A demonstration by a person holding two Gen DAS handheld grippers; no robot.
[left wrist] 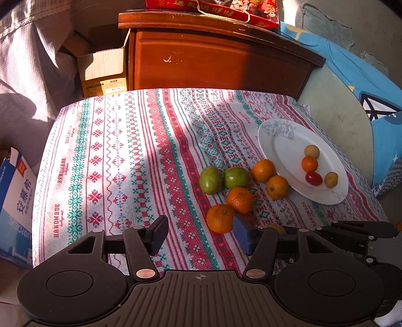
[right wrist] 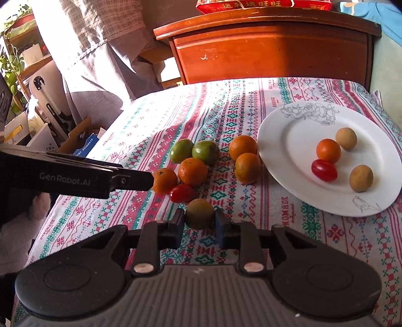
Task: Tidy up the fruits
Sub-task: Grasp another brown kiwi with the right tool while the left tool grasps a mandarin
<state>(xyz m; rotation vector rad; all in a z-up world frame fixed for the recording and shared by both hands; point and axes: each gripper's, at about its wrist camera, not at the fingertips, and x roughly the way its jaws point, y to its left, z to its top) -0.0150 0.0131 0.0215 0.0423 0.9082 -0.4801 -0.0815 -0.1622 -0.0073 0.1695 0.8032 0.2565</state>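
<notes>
My right gripper is shut on a small brownish round fruit just above the patterned tablecloth. Beyond it lie a cherry tomato, several oranges and two green fruits. The white plate at the right holds a small orange, a tomato and two tan fruits. My left gripper stands open over the cloth with nothing between its fingers. Its right finger is close beside an orange. The plate sits to its right.
A wooden cabinet with a red gift box on top stands behind the table. A cardboard box is at the back left, a blue-and-white carton off the left edge, and a blue cushion to the right.
</notes>
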